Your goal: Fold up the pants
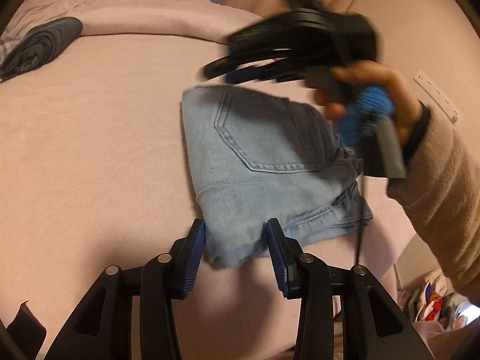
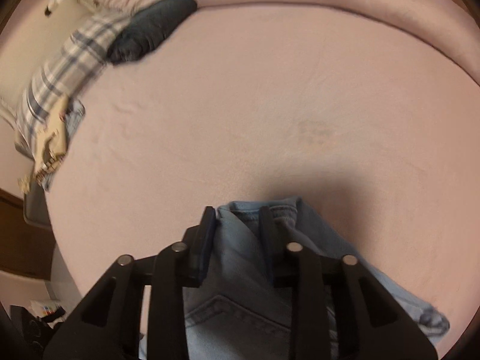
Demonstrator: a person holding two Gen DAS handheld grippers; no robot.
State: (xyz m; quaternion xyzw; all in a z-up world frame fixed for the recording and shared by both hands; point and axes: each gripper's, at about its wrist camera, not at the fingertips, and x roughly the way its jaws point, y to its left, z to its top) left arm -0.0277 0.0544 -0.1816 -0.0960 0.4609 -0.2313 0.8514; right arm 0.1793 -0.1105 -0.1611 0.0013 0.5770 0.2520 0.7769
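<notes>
Light blue jeans (image 1: pixel 258 165) lie folded into a compact bundle on the pink bed cover, back pocket up. My left gripper (image 1: pixel 235 255) is open with its blue pads on either side of the bundle's near corner. My right gripper (image 1: pixel 234 73), blurred, hovers above the bundle's far edge in a person's hand. In the right wrist view the right gripper (image 2: pixel 237 219) is open and straddles the jeans (image 2: pixel 240 270) at their waistband edge, with cloth between the fingers.
A folded dark grey garment (image 1: pixel 42 45) lies at the far left of the bed, also seen in the right wrist view (image 2: pixel 150 30) beside a plaid cloth (image 2: pixel 66 69). The pink bed cover (image 2: pixel 270 105) spreads wide. Clutter (image 1: pixel 435 300) lies on the floor, right.
</notes>
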